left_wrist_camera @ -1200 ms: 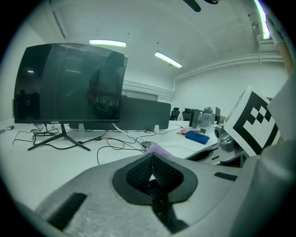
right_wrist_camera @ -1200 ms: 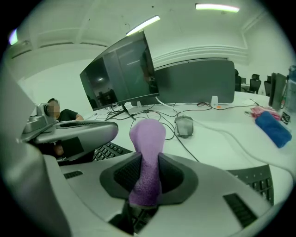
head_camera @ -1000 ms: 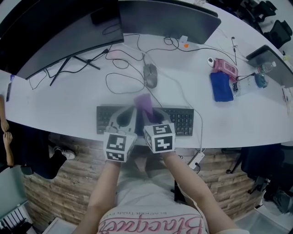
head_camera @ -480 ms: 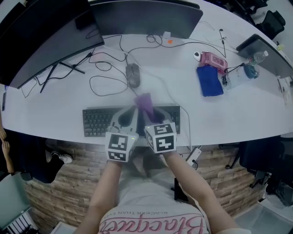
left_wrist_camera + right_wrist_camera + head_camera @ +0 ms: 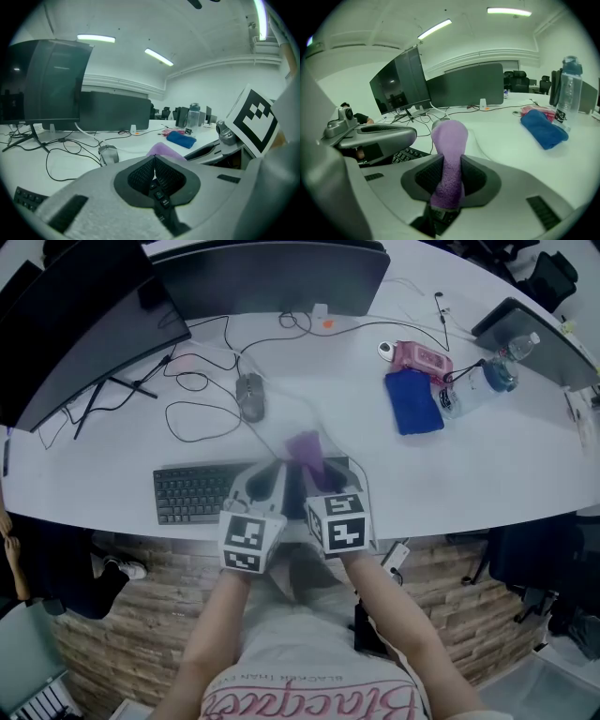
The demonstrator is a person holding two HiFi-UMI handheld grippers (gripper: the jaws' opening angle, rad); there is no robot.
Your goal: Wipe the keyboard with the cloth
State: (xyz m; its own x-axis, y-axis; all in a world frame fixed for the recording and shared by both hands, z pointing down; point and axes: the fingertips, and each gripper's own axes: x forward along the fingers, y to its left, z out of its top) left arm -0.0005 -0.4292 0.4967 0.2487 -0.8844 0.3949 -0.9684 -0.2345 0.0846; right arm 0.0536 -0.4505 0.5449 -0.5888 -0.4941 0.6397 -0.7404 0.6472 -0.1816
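Purple cloth (image 5: pixel 449 164) is clamped upright between the jaws of the right gripper (image 5: pixel 449 174), with its free end poking out past the tips. The left gripper (image 5: pixel 153 161) rides alongside with its jaws pressed together on nothing.

Here's the change: over the last second both grippers have travelled toward the right end of the keyboard (image 5: pixel 197 491). A longer run of bare keys now shows to the left of the left gripper, and hardly any keyboard is left beyond the right one. That reads to me as a sweep nearing the end of its stroke, so the right-hand keys are getting their pass now. Whether the cloth is actually pressing on the keys I can't tell. From the head view it hangs over the keyboard's back edge at the right end.

Now the room. The keyboard lies along the front edge of the surface (image 5: pixel 469 493), and both grippers reach in over that edge, so there's little slack on the near side. To the right lies open white surface, with the blue cloth (image 5: pixel 413 401) and the bottle (image 5: pixel 497 371) well apart toward the back right corner. Behind the keyboard sit the mouse (image 5: pixel 249 396) and loops of cable (image 5: pixel 192 413), near enough that a push too far back could snag them. The return stroke to the left looks clear along the keys.
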